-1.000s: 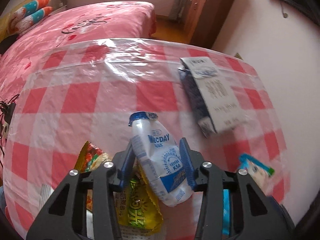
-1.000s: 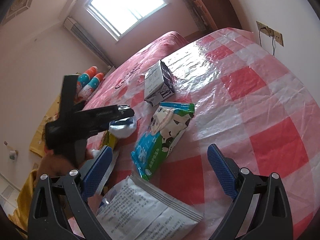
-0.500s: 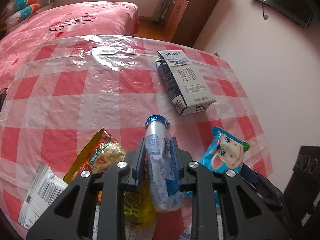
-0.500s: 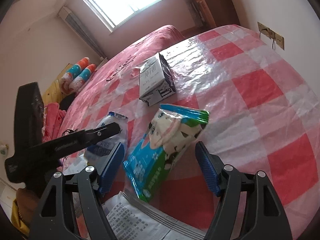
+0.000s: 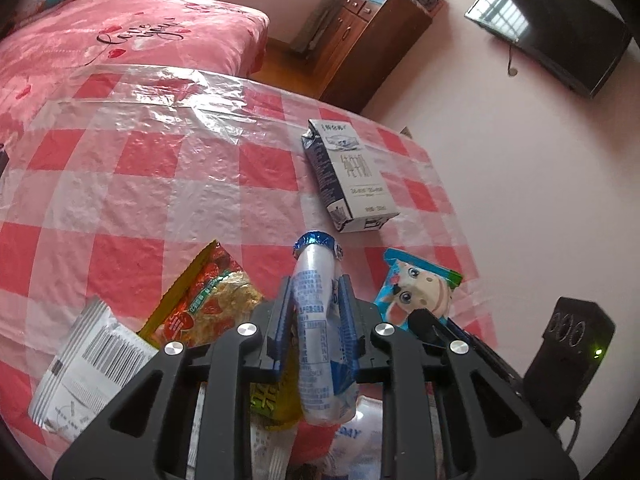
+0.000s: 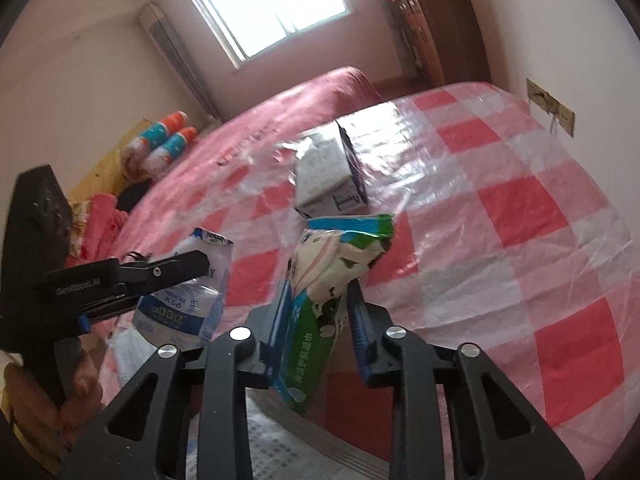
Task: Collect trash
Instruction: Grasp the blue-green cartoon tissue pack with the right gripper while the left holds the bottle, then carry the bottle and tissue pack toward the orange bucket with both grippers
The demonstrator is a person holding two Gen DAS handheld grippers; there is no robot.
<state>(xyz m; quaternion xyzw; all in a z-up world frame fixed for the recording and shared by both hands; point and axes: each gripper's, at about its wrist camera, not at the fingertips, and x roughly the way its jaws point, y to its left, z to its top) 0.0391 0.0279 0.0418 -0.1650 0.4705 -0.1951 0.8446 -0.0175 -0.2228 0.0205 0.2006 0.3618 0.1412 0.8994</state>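
My left gripper point(image 5: 314, 300) is shut on a white plastic drink bottle point(image 5: 316, 320) with a blue foil cap and holds it above the table; it also shows in the right wrist view point(image 6: 184, 292). My right gripper point(image 6: 320, 300) is shut on a blue-green wet-wipes pack with a cartoon cow point(image 6: 332, 268), lifted off the table; the pack shows in the left wrist view point(image 5: 416, 292). A white and navy milk carton point(image 5: 348, 172) lies on its side further back, also seen in the right wrist view point(image 6: 326, 178).
The table has a red-and-white checked plastic cloth point(image 5: 160, 184). A red-yellow snack bag point(image 5: 204, 300) and a white barcode packet point(image 5: 92, 364) lie at the near left. A white printed packet point(image 6: 288, 444) lies under my right gripper. A pink bed point(image 5: 120, 36) and wooden cabinet point(image 5: 368, 40) stand behind.
My left gripper closed on the bottle and lifted it. My right gripper moved onto the wet-wipes pack, closed on it and raised it.
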